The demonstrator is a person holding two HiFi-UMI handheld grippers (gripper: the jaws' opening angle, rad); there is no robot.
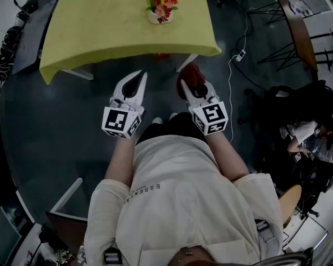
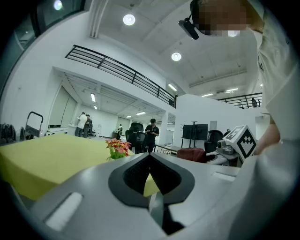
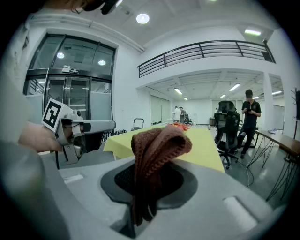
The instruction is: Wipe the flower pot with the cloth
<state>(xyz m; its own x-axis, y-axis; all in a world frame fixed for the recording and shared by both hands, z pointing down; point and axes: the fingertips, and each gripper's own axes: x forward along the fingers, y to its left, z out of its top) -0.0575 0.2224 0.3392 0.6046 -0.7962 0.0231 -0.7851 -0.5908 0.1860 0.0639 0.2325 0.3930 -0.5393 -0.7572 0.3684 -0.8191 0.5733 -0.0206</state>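
Observation:
The flower pot (image 1: pixel 161 15), white with red and orange flowers, stands on a table under a yellow-green cover (image 1: pixel 104 36), far ahead of both grippers. It is also small in the left gripper view (image 2: pixel 117 150). My right gripper (image 1: pixel 188 84) is shut on a reddish-brown knitted cloth (image 3: pixel 157 152), which sticks up folded between the jaws and droops over their tips. My left gripper (image 1: pixel 141 77) is shut with nothing in it. Both grippers hang side by side in front of the table's near edge, over the dark floor.
A white cable (image 1: pixel 230 78) runs across the floor on the right to a plug strip. An office chair (image 3: pixel 228 129) and a standing person (image 3: pixel 250 112) are beyond the table's right side. More people stand far back. Bags and a seated person (image 1: pixel 304 137) are at the right.

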